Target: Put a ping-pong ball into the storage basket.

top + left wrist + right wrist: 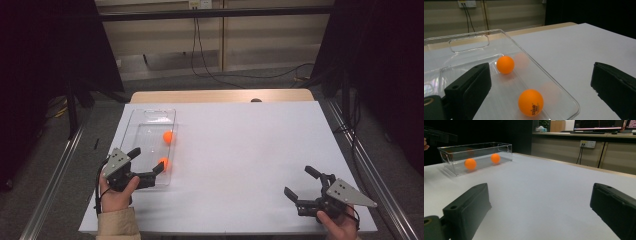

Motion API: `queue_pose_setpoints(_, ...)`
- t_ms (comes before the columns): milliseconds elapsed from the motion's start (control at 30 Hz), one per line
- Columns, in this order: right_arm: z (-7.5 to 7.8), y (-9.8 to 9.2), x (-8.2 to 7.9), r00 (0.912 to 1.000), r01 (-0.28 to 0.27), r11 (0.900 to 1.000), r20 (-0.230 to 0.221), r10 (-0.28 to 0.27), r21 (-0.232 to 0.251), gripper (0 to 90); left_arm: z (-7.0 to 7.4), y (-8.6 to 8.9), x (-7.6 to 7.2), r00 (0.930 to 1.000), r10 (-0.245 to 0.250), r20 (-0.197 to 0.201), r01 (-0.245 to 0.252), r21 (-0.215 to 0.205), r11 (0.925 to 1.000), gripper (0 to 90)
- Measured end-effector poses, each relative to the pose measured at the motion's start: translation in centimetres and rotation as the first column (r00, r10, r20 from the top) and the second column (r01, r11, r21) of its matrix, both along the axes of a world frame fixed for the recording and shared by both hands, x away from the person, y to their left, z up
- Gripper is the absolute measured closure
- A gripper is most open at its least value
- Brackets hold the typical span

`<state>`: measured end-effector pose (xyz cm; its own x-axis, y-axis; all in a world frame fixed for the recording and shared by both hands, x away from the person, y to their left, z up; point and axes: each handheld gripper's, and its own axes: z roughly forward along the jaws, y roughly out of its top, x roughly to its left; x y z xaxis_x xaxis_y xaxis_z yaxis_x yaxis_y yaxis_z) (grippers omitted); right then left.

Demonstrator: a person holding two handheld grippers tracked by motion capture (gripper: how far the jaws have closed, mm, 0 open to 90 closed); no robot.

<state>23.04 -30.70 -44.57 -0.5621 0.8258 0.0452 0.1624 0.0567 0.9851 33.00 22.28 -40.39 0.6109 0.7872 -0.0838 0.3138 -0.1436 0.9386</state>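
Left gripper [148,161] gapes over the tray [146,115] at the near ball [163,163]; drop jaws astride it. Right gripper [299,184] open, idle.

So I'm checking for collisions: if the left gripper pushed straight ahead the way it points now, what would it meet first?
Probably the nearer orange ball in the clear plastic tray; the left gripper is open and one jaw already reaches over the tray's near end, though depth is uncertain.
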Motion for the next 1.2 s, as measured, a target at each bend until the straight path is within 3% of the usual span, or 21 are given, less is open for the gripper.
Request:
queue_pose_setpoints(167,0.0,0.0,0.0,1.0000,0.000,1.000,0.000,0.000,-0.002,2.2,-0.1,0.3,-0.2,1.0000,0.003,0.006,-0.003,0.005,1.0000,3.2)
queue_pose_setpoints(500,0.0,0.0,0.0,1.0000,0.000,1.000,0.000,0.000,-0.001,2.2,-0.2,1.0,-0.6,0.9997,0.012,0.022,-0.011,-0.041,0.9991,3.1)
queue_pose_setpoints(1200,0.0,0.0,0.0,1.0000,-0.001,1.000,-0.001,0.001,-0.001,2.1,-0.9,1.4,-1.2,0.9995,0.015,0.027,-0.014,-0.046,0.9989,2.7)
